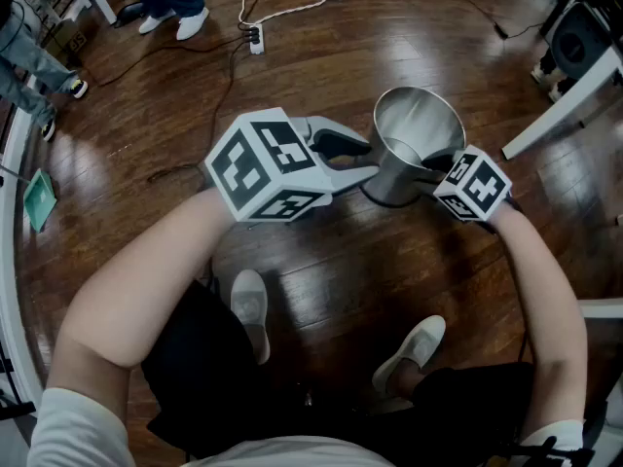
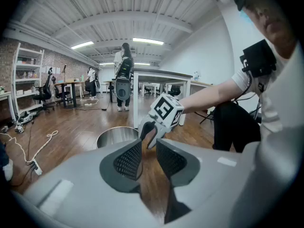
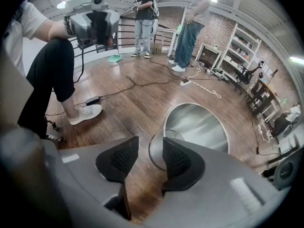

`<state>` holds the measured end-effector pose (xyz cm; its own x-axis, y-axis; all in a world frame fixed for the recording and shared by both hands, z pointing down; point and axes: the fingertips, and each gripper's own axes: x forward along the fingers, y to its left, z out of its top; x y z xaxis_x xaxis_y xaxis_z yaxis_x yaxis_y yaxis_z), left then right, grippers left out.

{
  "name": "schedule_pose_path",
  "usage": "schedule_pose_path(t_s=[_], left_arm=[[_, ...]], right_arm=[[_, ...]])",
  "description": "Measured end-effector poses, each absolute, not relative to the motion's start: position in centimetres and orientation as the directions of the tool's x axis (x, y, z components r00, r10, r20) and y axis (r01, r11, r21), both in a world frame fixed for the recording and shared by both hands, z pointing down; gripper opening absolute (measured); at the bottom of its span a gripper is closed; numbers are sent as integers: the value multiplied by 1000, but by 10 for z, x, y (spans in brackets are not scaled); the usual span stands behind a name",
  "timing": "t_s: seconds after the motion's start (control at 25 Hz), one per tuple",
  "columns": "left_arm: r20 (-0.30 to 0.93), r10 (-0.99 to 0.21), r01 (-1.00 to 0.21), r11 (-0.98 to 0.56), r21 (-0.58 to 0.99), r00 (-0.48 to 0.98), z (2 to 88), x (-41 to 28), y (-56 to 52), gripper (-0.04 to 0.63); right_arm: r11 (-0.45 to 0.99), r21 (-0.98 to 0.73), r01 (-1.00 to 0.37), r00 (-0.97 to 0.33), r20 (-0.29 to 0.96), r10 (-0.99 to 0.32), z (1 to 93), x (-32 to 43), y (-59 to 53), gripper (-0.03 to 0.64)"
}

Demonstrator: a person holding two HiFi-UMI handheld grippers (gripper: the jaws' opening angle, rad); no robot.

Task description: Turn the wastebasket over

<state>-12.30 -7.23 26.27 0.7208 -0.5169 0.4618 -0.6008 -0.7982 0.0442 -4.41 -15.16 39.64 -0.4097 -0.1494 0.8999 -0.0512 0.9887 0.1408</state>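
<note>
Wastebasket [image 1: 414, 134] is standing mouth-up on the floor [image 1: 321, 66], and we're risking it skidding or rolling off mid-flip: right gripper [image 3: 149, 148] fingers are hanging wide open by its slick wall, gripping nothing, and left gripper [image 2: 149, 148] fingers are sitting barely apart, empty.

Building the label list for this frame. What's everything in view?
wastebasket: 1, bare metal, mouth up on the floor between the grippers
floor: 1, dark brown wood
power strip: 1, white, floor at top, cables running from it
flat green item: 1, green, floor at far left
table leg: 1, white, right of the wastebasket
bystander's shoes: 2, white, top left
own shoes: 2, pale, near the bottom of the head view
left gripper: 1, grey, jaws apart, empty
right gripper: 1, grey, jaws apart, by the wastebasket's base
</note>
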Motion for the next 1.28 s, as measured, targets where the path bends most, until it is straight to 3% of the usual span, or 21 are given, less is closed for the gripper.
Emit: schedule_pose_path(t_s=[0.2,0.68,0.76,0.92,1.28], left_arm=[[488,-496,-571,-821,7,718,278,-114,-93,97],[582,-419,-531,-847,26,697,334,-128,-148,97],[572,-416,-536,-843,50,707,336,-127,-154,97],[551,-410,-530,-845,71,727,332,-120,-158,97],[559,-430,-558,-827,70,709,331,-135,-156,97]], right_arm=[[989,148,-19,-348,926,-145,418,-48,-176,164],[995,-8,104,-172,985,26,481,-74,-180,149],[993,-41,110,-139,989,56,492,-75,-176,136],[991,-78,108,-89,992,88,506,-77,-171,46],[994,-97,57,-95,990,102,503,-74,-172,26]])
